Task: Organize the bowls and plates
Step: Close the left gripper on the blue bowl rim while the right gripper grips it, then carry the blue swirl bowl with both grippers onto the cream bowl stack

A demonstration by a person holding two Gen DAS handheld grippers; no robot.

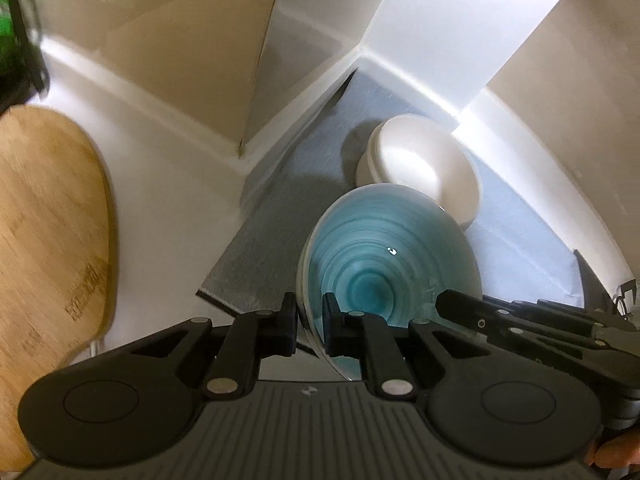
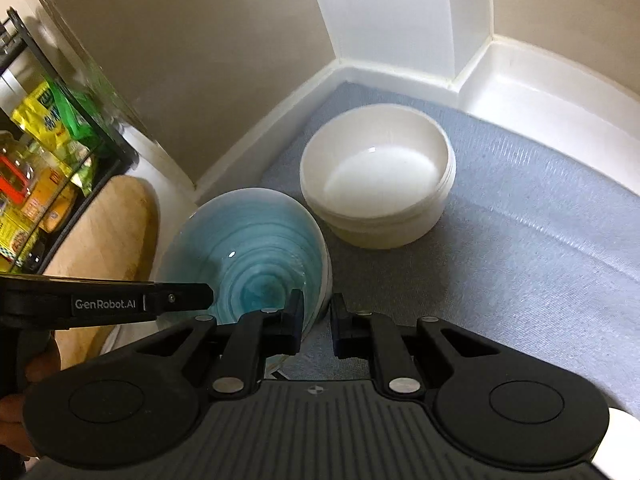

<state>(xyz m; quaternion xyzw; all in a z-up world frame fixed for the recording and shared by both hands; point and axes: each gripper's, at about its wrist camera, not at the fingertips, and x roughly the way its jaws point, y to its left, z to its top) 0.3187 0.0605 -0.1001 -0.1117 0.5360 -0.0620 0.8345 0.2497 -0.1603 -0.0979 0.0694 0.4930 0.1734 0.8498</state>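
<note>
We see 2 grippers clamped on the blue bowl (image 1: 384, 256), the left gripper (image 1: 310, 316) pinching its left rim and the right gripper (image 2: 318, 316) its right rim, over the grey mat (image 2: 520, 240), just beside the stacked white bowls (image 2: 378, 176) and near a wooden board (image 1: 44, 216).

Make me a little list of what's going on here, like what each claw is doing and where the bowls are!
Left claw: pinching the blue bowl's rim, one finger inside, one outside
Right claw: pinching the opposite rim of the same bowl
Blue bowl: teal swirls inside, held tilted over the gray mat
White bowls: stacked upright on the mat, near the wall corner
Wooden board: on the white counter, beside the mat
Shelf: snack packets, far left
</note>
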